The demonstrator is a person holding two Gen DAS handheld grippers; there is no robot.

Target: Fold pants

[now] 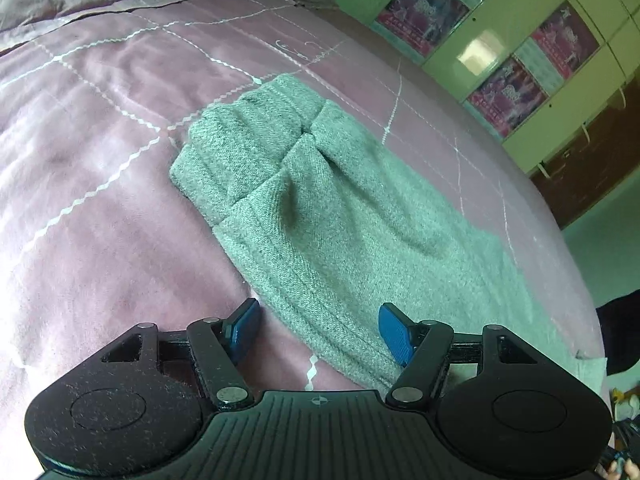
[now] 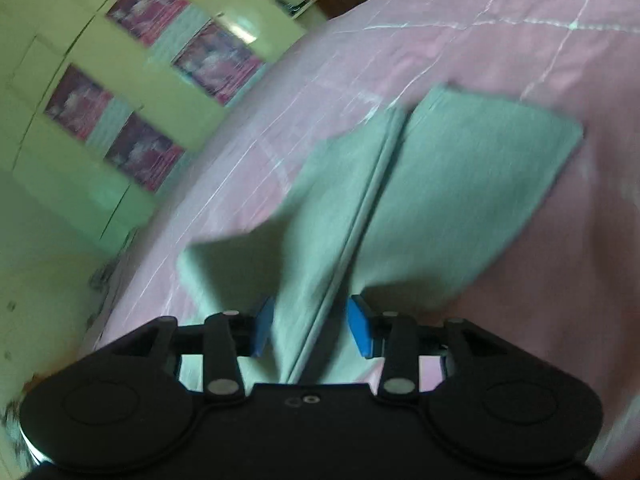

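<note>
Left wrist view: one pair of grey-green pants (image 1: 320, 200) lying on one pink quilted bedspread (image 1: 100, 160), waistband end bunched toward the far side, the rest running down toward the lower right. One left gripper (image 1: 320, 330) low over the near edge of the fabric, jaws apart; two blue pads (image 1: 394, 336), one over bare bedspread, the other over the cloth, neither pressing on it. Nothing clamped. Beyond the bed, one green cabinet wall (image 1: 500, 32) with at least four pink posters (image 1: 424, 12) counted in this view.

Right wrist view, blurred by motion: same pants (image 2: 460, 184), seen as two flat panels split by one raised fold ridge running toward the camera. One right gripper (image 2: 310, 328) partly spread, two blue pads (image 2: 360, 326) standing either side of that ridge, cloth between them with a visible gap at each pad; contact cannot be told for certain through the blur, no firm pinch seen. Bedspread (image 2: 540, 320) under and around the cloth. Four posters (image 2: 80, 104) on the cabinet fronts (image 2: 40, 184) at left.
</note>
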